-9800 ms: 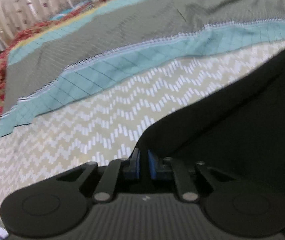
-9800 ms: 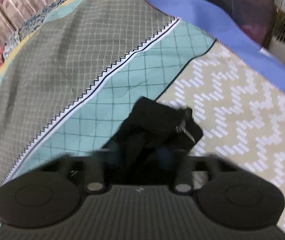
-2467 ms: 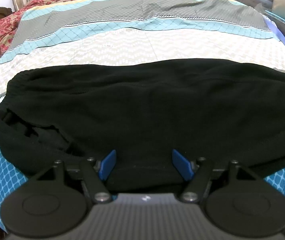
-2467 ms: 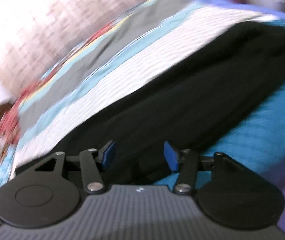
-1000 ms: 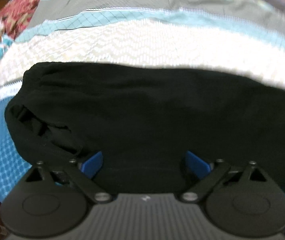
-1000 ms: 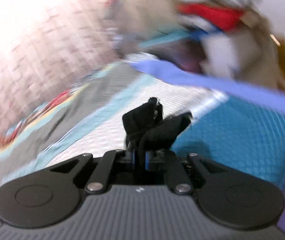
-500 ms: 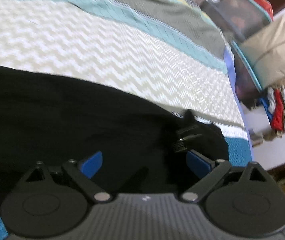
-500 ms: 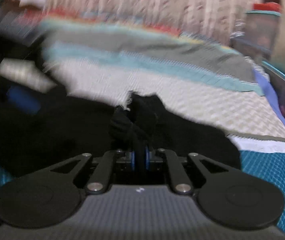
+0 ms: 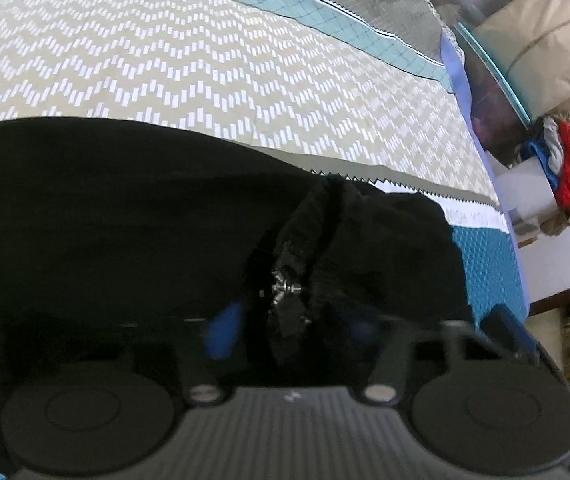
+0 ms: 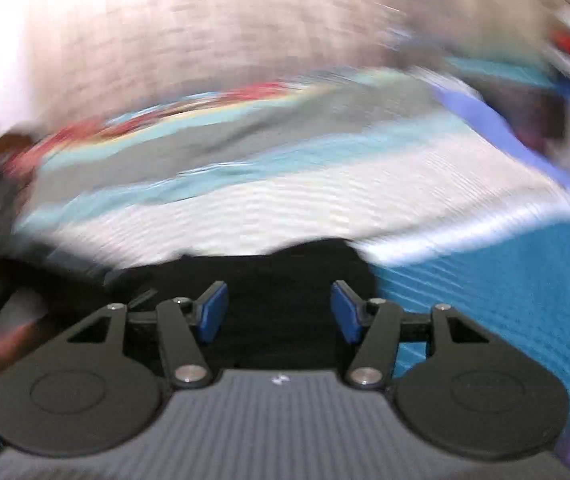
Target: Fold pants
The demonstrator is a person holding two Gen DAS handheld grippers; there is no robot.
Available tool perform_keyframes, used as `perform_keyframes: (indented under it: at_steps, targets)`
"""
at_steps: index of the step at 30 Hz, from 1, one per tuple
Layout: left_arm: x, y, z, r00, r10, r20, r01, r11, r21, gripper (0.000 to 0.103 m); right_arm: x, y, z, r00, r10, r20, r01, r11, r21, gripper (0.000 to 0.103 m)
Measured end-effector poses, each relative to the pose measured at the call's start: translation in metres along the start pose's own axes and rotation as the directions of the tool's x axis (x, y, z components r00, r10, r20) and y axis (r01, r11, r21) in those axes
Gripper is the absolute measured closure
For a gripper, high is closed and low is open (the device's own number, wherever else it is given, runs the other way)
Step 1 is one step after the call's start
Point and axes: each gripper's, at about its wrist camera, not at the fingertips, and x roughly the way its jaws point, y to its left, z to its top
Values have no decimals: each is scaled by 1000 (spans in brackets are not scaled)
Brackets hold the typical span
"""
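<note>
The right hand-held gripper (image 10: pixel 279 310) has let go, jaws opening empty; the left hand-held gripper (image 9: pixel 289 326) is closing around the pants (image 9: pixel 125 216) bunched hem (image 9: pixel 305 248), a handover

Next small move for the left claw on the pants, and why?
Probably finish closing the left claw on the bunched fold of the black pants. Its jaws are closing with that fold and a bit of metal hardware between them, while the right claw is opening with nothing pinched, so the left must take the hold.
</note>
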Motion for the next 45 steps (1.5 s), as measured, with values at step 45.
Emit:
perform_keyframes:
  at_steps: [45]
  targets:
    - [7,-39,-27,967,234,100,-252,931,263,72,97,-19,8,972,-16,-236,50,989,139,71]
